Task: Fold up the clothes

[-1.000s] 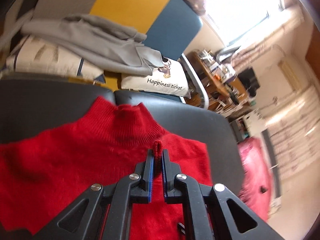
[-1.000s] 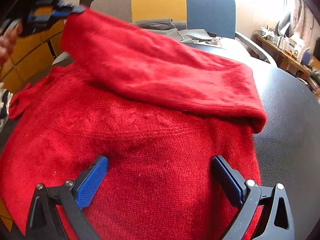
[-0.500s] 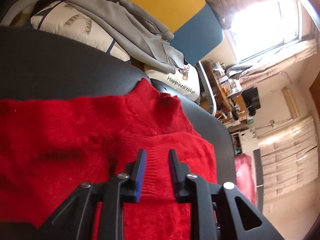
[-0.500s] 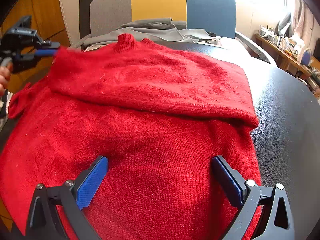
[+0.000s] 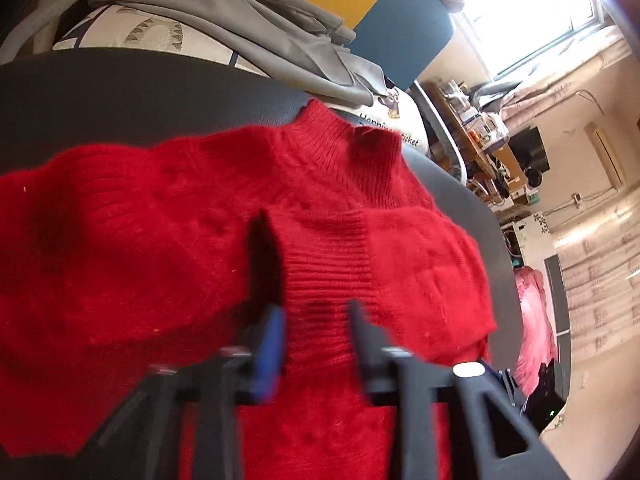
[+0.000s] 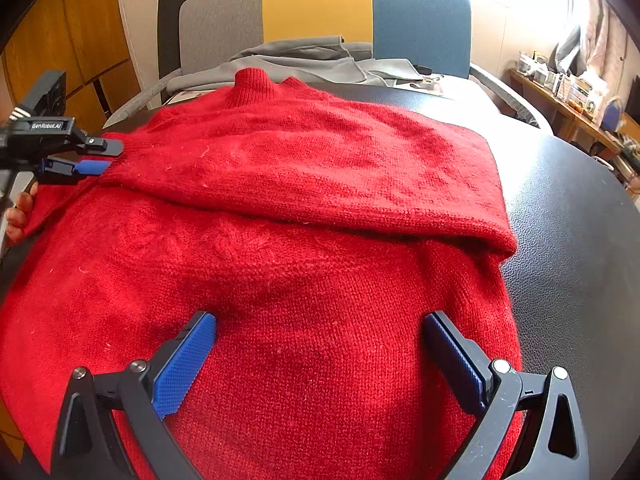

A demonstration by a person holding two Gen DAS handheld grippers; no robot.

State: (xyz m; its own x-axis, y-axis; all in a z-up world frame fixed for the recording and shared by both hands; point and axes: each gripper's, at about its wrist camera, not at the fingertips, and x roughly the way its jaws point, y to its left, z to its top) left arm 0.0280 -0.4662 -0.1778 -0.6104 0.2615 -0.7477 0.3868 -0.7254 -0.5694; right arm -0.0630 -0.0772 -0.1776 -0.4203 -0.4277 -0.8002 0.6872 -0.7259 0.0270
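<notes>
Since a second ago the sleeve (image 6: 304,184) has been carried across and laid down flat over the chest of the red sweater (image 6: 304,320), and the cuff (image 5: 328,264) has been let go by the left gripper (image 5: 316,320), whose pinch has been opened.

On the black table (image 6: 580,220) the sweater is spread wide, its collar (image 6: 256,88) toward the far edge and its hem toward the near edge. It is judged light, soft and limp, a fuzzy knit that will drape and stretch rather than hold a crease; hold is best taken at doubled edges such as the sleeve fold near the table's right edge, or at the ribbed cuff and hem.

Over the lower body the right gripper (image 6: 320,356) is held with its jaws spread wide; nothing is clasped, and contact with the knit cannot be told. At the left edge the left gripper's jaws are parted a little, just beside the cuff, holding nothing.
</notes>
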